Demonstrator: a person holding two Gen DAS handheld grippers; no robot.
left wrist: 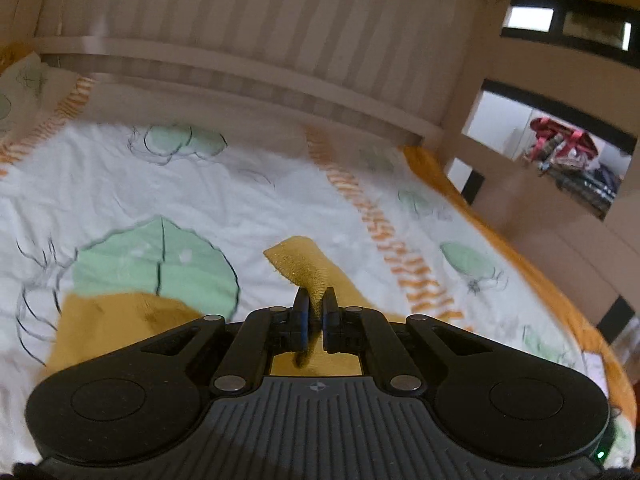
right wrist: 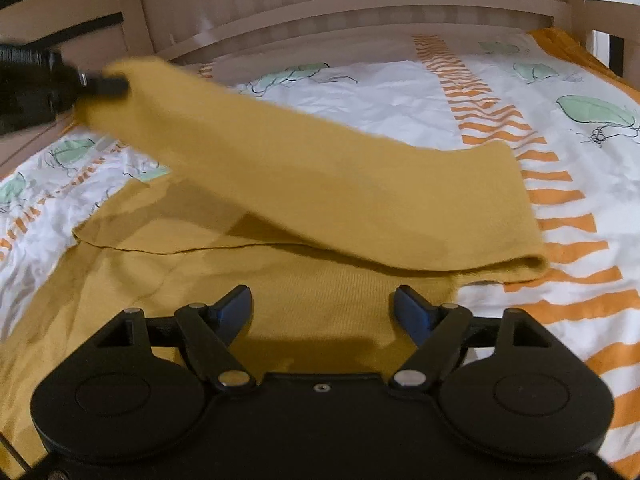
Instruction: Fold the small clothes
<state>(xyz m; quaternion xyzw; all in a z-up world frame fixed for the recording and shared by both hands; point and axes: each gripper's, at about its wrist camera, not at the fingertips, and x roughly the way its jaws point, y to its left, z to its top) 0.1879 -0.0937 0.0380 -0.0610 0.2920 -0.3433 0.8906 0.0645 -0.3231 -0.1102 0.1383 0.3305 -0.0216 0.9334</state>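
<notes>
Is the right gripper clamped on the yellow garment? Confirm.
No: the right gripper has its jaws spread wide above the yellow garment, gripping nothing, while the left gripper pinches a raised edge of it.

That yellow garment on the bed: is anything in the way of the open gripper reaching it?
Nothing visible. The right gripper is open just above the yellow garment, while the left gripper pinches a lifted corner.

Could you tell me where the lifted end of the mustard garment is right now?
Its lifted end is pinched in the left gripper, raised above the bedsheet near the headboard.
</notes>
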